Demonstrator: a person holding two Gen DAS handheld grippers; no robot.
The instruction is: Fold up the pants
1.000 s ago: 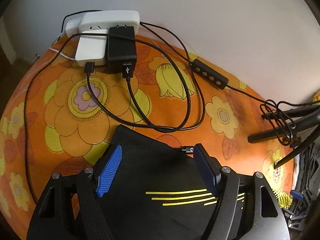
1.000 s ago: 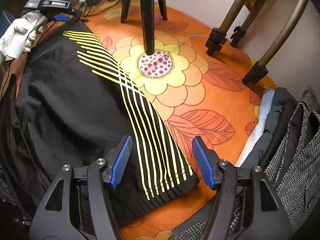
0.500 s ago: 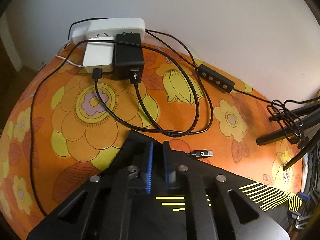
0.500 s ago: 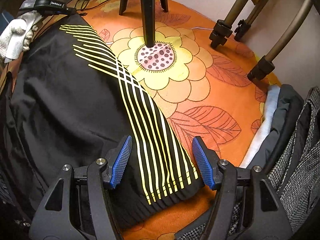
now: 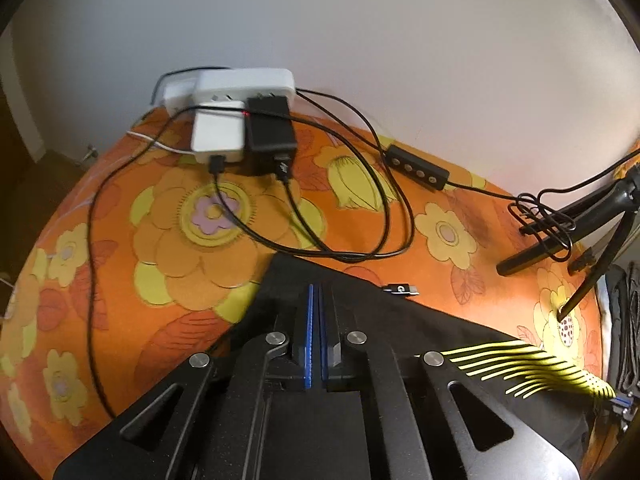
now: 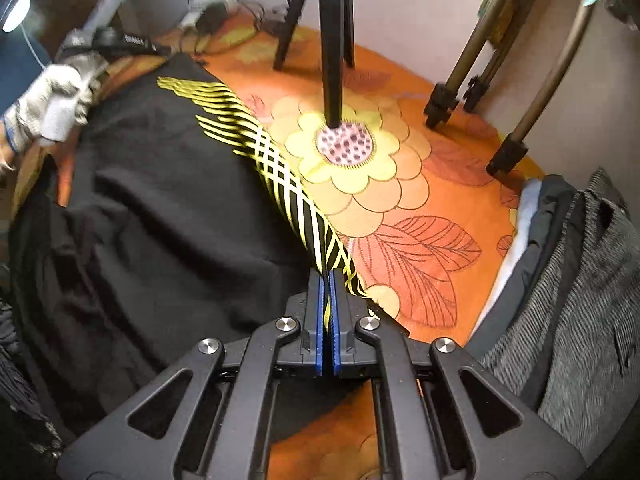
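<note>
Black pants (image 6: pixel 168 216), yellow-striped, lay lengthwise along the floral bedspread's (image 6: pixel 432 208) far edge. Left gripper (image 5: pixel 314 292) clenched one end corner; right gripper (image 6: pixel 327 280) clenched the opposite striped hem.

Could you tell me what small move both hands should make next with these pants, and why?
Probably lift both corners together and carry them across to start the fold. The left gripper and the right gripper have just closed, each pinching an edge of the black pants, which lie flat on the orange floral cloth. Stay clear of the cables.
</note>
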